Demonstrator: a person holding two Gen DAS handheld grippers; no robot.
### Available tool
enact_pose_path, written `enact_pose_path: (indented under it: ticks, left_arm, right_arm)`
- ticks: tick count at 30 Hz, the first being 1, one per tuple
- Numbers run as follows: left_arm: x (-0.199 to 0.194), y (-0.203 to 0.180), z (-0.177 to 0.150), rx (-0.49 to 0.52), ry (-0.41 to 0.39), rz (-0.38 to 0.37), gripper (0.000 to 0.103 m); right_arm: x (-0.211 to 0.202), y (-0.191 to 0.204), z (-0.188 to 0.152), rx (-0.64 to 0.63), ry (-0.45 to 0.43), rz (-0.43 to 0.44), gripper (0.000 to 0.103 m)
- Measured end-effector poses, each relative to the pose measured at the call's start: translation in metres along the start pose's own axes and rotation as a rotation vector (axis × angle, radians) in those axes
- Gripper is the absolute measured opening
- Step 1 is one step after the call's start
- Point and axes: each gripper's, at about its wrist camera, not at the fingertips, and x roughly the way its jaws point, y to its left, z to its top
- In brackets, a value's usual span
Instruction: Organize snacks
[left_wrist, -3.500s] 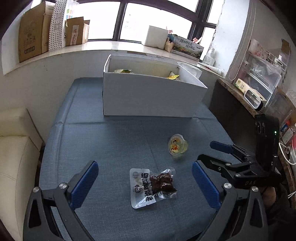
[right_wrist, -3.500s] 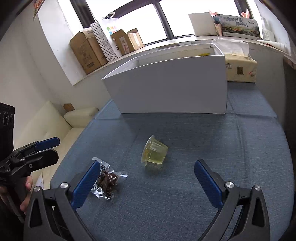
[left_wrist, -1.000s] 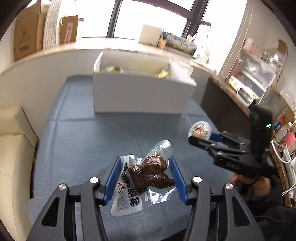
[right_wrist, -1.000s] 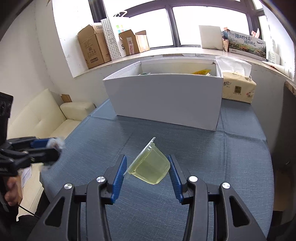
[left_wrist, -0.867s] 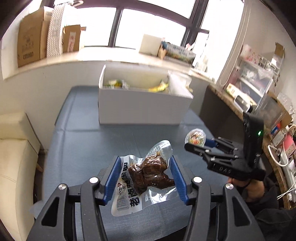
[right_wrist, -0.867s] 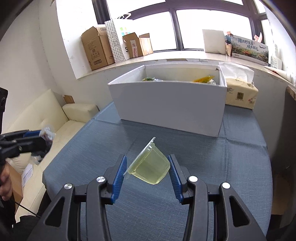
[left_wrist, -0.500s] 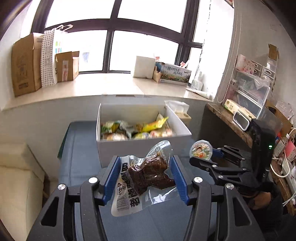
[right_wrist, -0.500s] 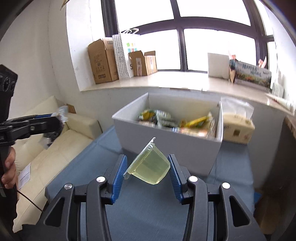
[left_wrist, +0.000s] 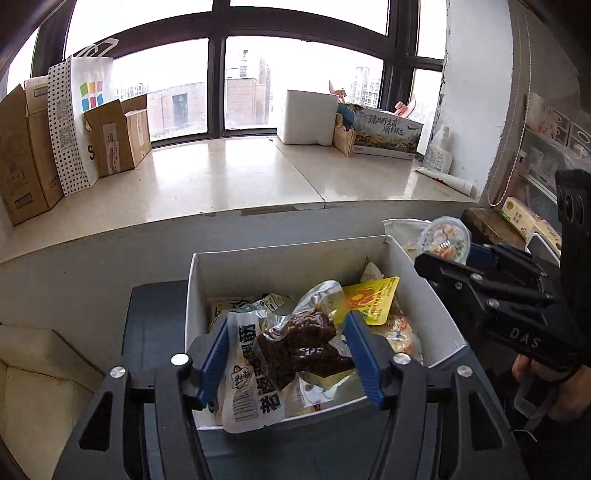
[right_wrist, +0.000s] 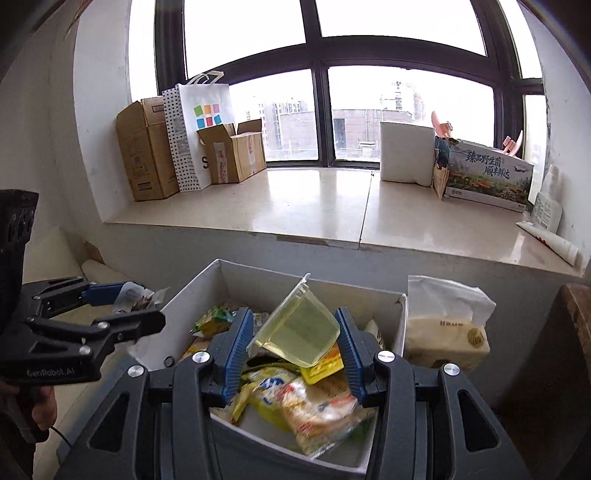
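At the far left, cardboard cartons (left_wrist: 22, 155) and a dotted paper bag (left_wrist: 85, 122) are lined up on the pale window sill (left_wrist: 221, 177). Below the sill, a strip of the dark blue table (left_wrist: 155, 332) is seen beside the white box (left_wrist: 280, 266), which is open at the top and already filled with mixed snack packets. The left gripper (left_wrist: 288, 321) is held over the near part of this box. Its blue fingers (left_wrist: 214, 354) have just been opening and are now set apart. The clear packet of dark braised meat (left_wrist: 295, 347) is seen between them, above the box's contents, and no firm pinch on it can be made out. Further right, the right gripper (left_wrist: 448, 254) is carried by a hand (left_wrist: 554, 391) at the box's right-hand wall. Its fingers are clamped on the small jelly cup (left_wrist: 445, 240), whose printed lid is turned toward the left wrist camera. In the right wrist view the cup is shown tilted, with pale yellow jelly inside, and is held above the snacks in the box. Just beside the box on the right, a soft tissue pack (right_wrist: 443, 332) is placed on the table.
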Motion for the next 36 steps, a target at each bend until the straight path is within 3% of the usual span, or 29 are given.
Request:
enact_pose_path:
  ticks: [1,2,3,5,14,22,29,36]
  left_arm:
    - [0.006,0.000,0.002,0.000,-0.001,0.006,0.084]
    - [0.011,0.001,0.002,-0.001,-0.001,0.020,0.101]
    - [0.013,0.002,0.002,-0.005,-0.008,0.035,0.103]
    - [0.016,0.006,0.001,-0.011,0.007,0.028,0.103]
    - [0.001,0.009,-0.008,-0.005,-0.030,0.030,0.103]
    - [-0.058,-0.006,-0.017,0.038,-0.193,0.091,0.103]
    - [-0.103,-0.014,-0.028,0.013,-0.215,0.052,0.103]
    - [-0.144,-0.033,-0.064,0.013,-0.187,0.036,0.103]
  right_arm:
    - [0.008,-0.003,0.005,0.002,0.001,-0.009,0.061]
    - [0.014,-0.007,0.008,0.006,0.002,-0.028,0.092]
    - [0.019,-0.010,0.012,0.008,0.005,-0.065,0.103]
    - [0.019,-0.015,0.013,0.014,-0.016,-0.130,0.103]
    - [0.005,-0.020,-0.004,0.080,0.010,-0.134,0.103]
    - [-0.030,0.006,-0.003,0.034,-0.060,-0.159,0.103]
    - [-0.078,0.040,-0.011,-0.013,-0.103,-0.108,0.103]
    - [-0.134,0.054,-0.039,0.017,-0.144,0.017,0.103]
